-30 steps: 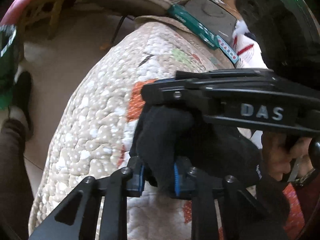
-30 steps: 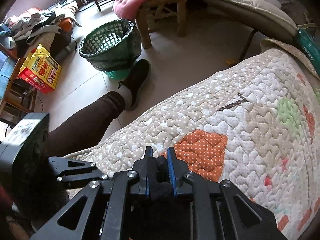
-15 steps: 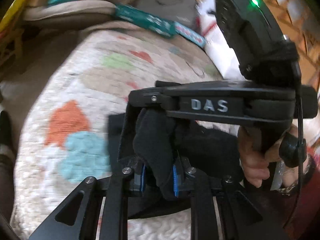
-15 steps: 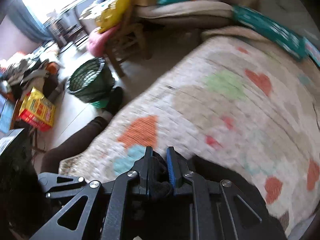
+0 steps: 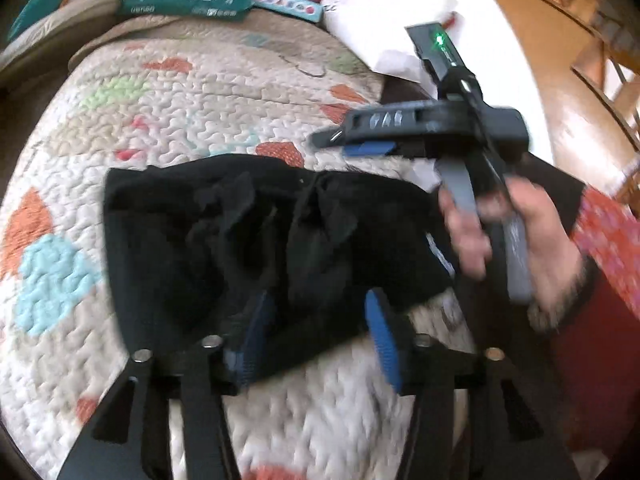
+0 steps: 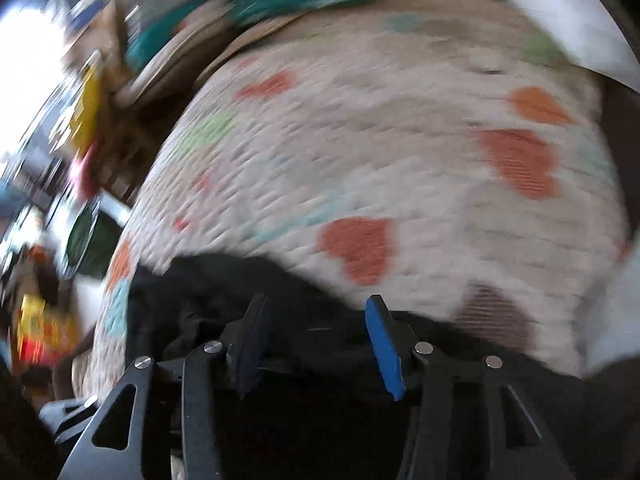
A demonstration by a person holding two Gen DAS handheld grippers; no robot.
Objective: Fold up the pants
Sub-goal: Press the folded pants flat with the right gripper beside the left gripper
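Note:
The black pants (image 5: 224,240) lie bunched in a folded heap on the quilted bed cover (image 5: 200,112). My left gripper (image 5: 316,336) is open, its blue pads either side of the heap's near edge. My right gripper shows in the left wrist view (image 5: 360,140), held in a hand above the heap's right end, open with one blue pad visible. In the blurred right wrist view my right gripper (image 6: 316,336) is open over the black pants (image 6: 208,288), with nothing between the jaws.
Teal boxes (image 5: 188,2) and a white bag (image 5: 384,12) lie at the bed's far end. A wooden frame (image 5: 592,40) stands to the right. A green basket (image 6: 86,240) and a yellow box (image 6: 44,332) sit on the floor left of the bed.
Both grippers have opened and let go of the pants, which now lie on the cover. The right gripper has lifted away to the right; both views swung toward the bed's far end.

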